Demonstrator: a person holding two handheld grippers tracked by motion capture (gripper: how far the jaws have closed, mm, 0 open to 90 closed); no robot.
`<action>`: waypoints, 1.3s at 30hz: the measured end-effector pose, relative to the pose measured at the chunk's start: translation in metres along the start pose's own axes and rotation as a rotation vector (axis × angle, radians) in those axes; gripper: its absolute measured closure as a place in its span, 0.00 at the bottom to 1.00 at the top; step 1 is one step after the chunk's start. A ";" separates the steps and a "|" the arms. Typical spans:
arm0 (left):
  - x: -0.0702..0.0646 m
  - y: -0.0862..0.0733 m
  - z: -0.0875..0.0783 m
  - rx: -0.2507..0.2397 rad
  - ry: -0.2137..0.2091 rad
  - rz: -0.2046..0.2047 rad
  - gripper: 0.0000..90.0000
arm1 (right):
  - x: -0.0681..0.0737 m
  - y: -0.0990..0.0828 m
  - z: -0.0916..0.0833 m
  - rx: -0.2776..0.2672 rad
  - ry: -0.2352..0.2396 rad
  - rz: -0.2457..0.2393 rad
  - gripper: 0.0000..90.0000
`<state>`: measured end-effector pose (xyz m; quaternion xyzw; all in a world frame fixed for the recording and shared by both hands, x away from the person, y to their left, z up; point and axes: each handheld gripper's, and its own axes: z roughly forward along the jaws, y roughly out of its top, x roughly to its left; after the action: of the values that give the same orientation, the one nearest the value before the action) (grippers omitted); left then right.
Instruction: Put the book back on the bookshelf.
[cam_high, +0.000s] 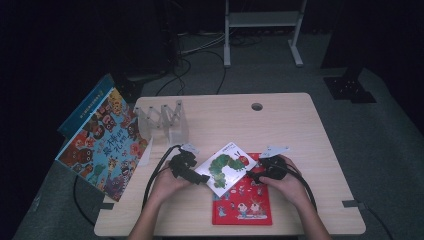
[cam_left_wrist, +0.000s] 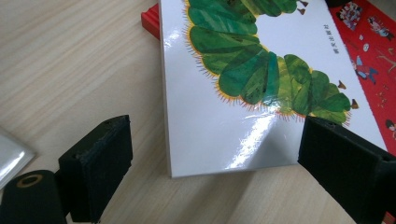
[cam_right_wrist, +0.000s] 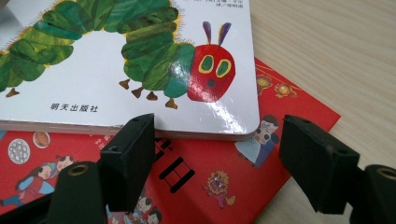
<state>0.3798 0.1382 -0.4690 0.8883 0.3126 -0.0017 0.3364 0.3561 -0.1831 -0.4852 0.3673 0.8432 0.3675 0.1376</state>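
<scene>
A white board book with a green caterpillar (cam_high: 223, 167) lies askew on top of a red picture book (cam_high: 245, 205) near the table's front edge. My left gripper (cam_high: 200, 177) is at the white book's left corner, open, its jaws on either side of that corner (cam_left_wrist: 219, 168) without touching it; one fingertip (cam_left_wrist: 98, 168) rests over bare wood. My right gripper (cam_high: 252, 175) is open at the book's right side. Its jaws (cam_right_wrist: 219, 149) hover low over the red book (cam_right_wrist: 187, 186), just short of the white book's rounded corner (cam_right_wrist: 233, 116). A hand holds each gripper.
A large colourful picture book (cam_high: 102, 142) leans off the table's left edge. A clear zigzag book rack (cam_high: 162, 122) stands at the back left. The wooden table (cam_high: 300, 140) has a cable hole (cam_high: 257, 106). A metal stand (cam_high: 260, 30) is on the floor behind.
</scene>
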 end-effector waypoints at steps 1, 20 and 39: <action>0.000 0.000 0.001 0.005 -0.005 -0.004 0.10 | 0.001 0.000 -0.001 -0.003 -0.004 0.003 0.29; -0.006 -0.002 0.015 0.021 -0.080 -0.021 0.02 | 0.065 -0.010 0.001 -0.007 0.012 -0.057 0.14; -0.011 -0.001 0.017 0.032 -0.077 -0.013 0.00 | 0.070 -0.013 0.011 -0.067 -0.004 -0.047 0.03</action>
<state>0.3745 0.1227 -0.4802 0.8907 0.3053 -0.0429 0.3340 0.3068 -0.1326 -0.4994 0.3434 0.8387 0.3912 0.1603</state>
